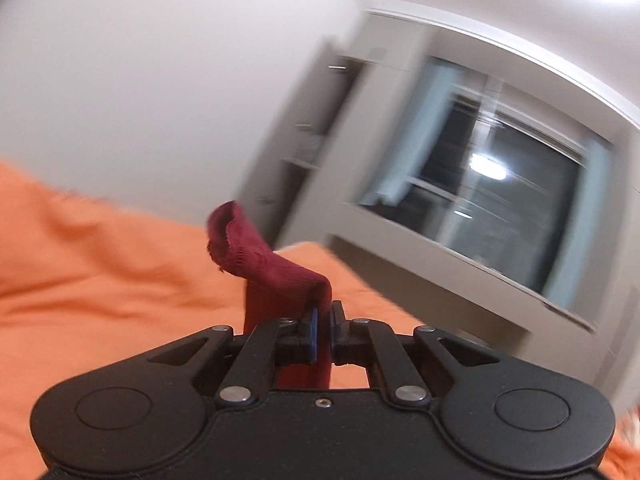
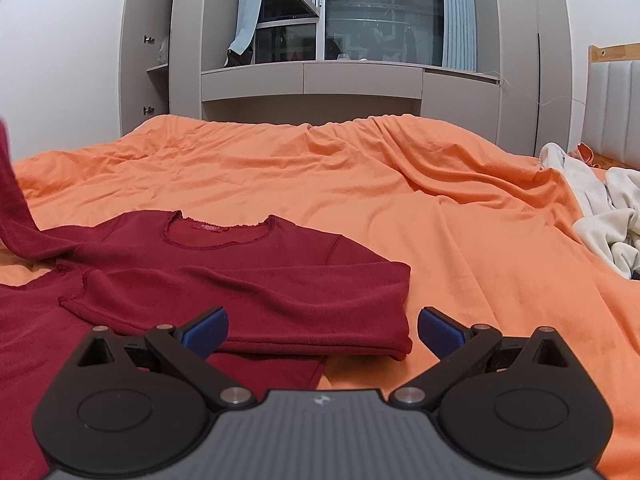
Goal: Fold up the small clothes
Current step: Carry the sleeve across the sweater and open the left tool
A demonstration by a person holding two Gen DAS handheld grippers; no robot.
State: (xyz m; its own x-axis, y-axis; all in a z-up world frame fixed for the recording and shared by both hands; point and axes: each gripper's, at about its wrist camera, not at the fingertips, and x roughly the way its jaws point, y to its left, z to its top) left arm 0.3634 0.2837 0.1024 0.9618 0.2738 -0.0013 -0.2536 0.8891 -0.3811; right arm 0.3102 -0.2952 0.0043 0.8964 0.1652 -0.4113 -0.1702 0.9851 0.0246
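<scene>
A dark red long-sleeved top (image 2: pixel 240 272) lies flat on the orange bedsheet (image 2: pixel 400 184), neckline toward the far side, its right sleeve folded across the chest. My left gripper (image 1: pixel 323 322) is shut on the cuff end of the other red sleeve (image 1: pixel 256 254), which bends up over the pads and hangs down below them. In the right wrist view that lifted sleeve (image 2: pixel 12 196) rises off the left edge of the picture. My right gripper (image 2: pixel 322 330) hovers open just in front of the folded sleeve's edge, with nothing between its blue pads (image 2: pixel 208 330).
A crumpled white garment (image 2: pixel 604 216) lies at the bed's right side near a padded headboard (image 2: pixel 612 108). Beyond the bed stand grey cabinets (image 2: pixel 312 84) and a dark window (image 2: pixel 384 16). The left wrist view is tilted and blurred.
</scene>
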